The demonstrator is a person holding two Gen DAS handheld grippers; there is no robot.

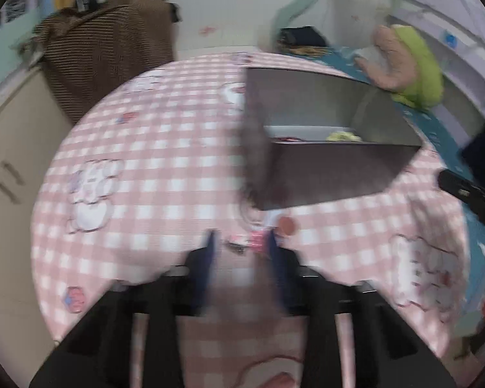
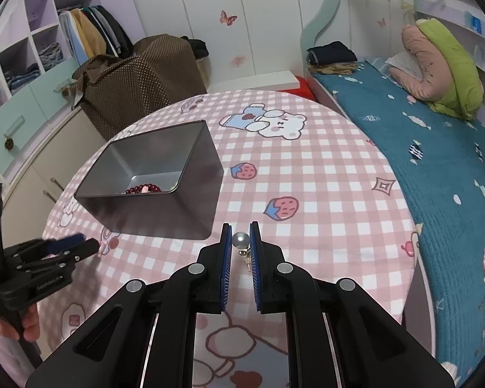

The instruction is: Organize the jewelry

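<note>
Right wrist view first: the right gripper (image 2: 241,237) sits low centre in the frame, its blue-padded fingers (image 2: 225,252) pinched in on a pearl earring (image 2: 240,240), the grey pearl caught near the tips and a small gold fitting hanging just below it between the pads. Up and to the left of it stands the metal tin (image 2: 197,174), open-topped, on the pink checked tablecloth (image 2: 307,174). Down inside the tin, against its near wall, lies a dark red bead bracelet (image 2: 144,189).

At the far left edge of that frame comes the left gripper (image 2: 90,245), held in a hand (image 2: 29,323), its tips low over the cloth beside the tin's near corner. A small pink thing (image 2: 102,246) sits right at those tips; whether it is gripped, I cannot tell.

Left wrist view is badly smeared. The left gripper (image 1: 241,242) shows its two fingers (image 1: 210,258) apart, with a blurred pink object (image 1: 257,238) near the right-hand finger, touching or not is unclear. The tin (image 1: 333,174) fills the centre right, something red and something yellow-green just visible inside. A teal bedspread (image 2: 436,161) runs along the right.
</note>
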